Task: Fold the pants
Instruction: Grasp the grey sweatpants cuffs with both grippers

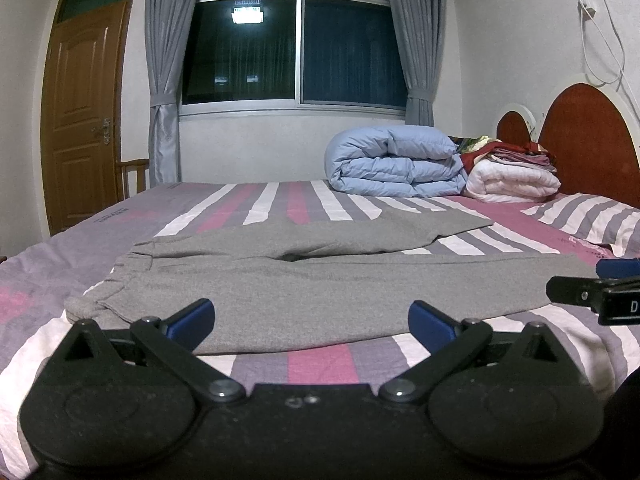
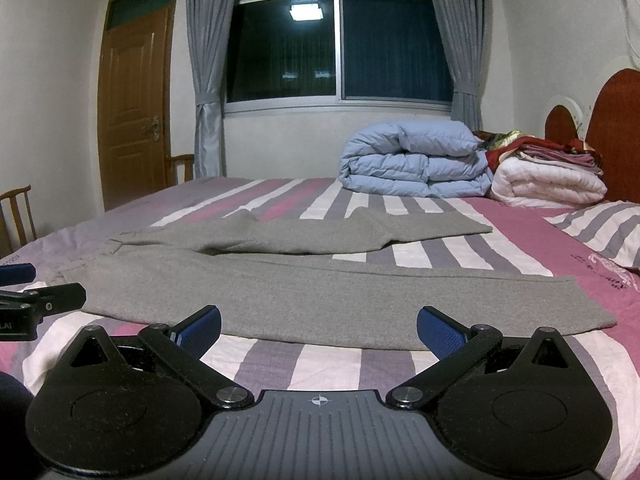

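One pair of grey pants point(image 1: 320, 280) is lying spread out just ahead of two grippers, the left gripper point(image 1: 311, 322) and the right gripper point(image 2: 319, 330), each showing two blue pads. One bed point(image 1: 312, 364) is lying under them. Farther ahead, one blue quilt point(image 1: 394, 166) and one white quilt point(image 1: 514, 182) are sitting, with one pillow point(image 1: 592, 220) off to the right. Beyond, one window point(image 1: 294, 46), two curtains point(image 1: 162, 68) and one door point(image 1: 84, 120) are showing.
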The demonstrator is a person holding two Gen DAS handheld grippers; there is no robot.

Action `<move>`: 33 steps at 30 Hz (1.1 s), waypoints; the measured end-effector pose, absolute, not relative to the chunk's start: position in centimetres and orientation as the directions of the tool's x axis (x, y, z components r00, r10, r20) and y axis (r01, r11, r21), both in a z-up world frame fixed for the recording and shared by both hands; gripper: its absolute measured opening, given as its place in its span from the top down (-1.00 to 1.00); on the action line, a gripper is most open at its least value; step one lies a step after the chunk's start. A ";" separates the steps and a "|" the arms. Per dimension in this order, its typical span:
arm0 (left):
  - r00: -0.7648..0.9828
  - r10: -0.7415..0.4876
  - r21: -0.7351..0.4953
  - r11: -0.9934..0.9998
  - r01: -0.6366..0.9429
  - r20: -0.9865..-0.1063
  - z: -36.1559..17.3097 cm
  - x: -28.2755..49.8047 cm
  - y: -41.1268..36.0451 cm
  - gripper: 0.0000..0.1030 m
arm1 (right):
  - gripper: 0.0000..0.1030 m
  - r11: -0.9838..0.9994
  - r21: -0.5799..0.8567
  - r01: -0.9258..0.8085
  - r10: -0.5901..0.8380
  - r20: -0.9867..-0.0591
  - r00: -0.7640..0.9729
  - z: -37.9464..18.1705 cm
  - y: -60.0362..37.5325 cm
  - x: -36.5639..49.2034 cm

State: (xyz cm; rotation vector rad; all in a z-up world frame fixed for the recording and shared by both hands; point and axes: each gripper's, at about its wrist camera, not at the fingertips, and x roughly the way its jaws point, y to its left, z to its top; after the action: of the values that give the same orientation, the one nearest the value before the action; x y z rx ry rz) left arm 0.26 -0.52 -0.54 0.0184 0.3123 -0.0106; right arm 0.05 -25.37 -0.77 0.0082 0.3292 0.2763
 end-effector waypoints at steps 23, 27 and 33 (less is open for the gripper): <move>0.941 0.084 -0.050 0.993 -0.106 -0.329 1.4 4.0 6.3 -0.88 | -1.00 0.935 0.087 -0.343 0.352 -0.316 0.881 1.8 -25.1 4.7; 0.921 0.134 -0.034 0.987 -0.157 -0.366 2.1 7.4 10.6 -0.88 | -1.00 0.916 0.063 -0.397 0.395 -0.318 0.862 3.3 -23.1 8.8; 0.896 0.113 -0.022 0.991 -0.135 -0.429 2.3 12.8 17.5 -0.66 | -1.00 0.872 0.016 -0.490 0.463 -0.355 0.812 3.6 -19.1 15.8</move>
State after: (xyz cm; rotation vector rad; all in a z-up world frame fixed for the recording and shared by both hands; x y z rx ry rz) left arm 12.79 17.46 2.30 -0.0516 0.4411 0.1284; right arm 15.84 -19.13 3.59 -0.0772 0.3591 0.5095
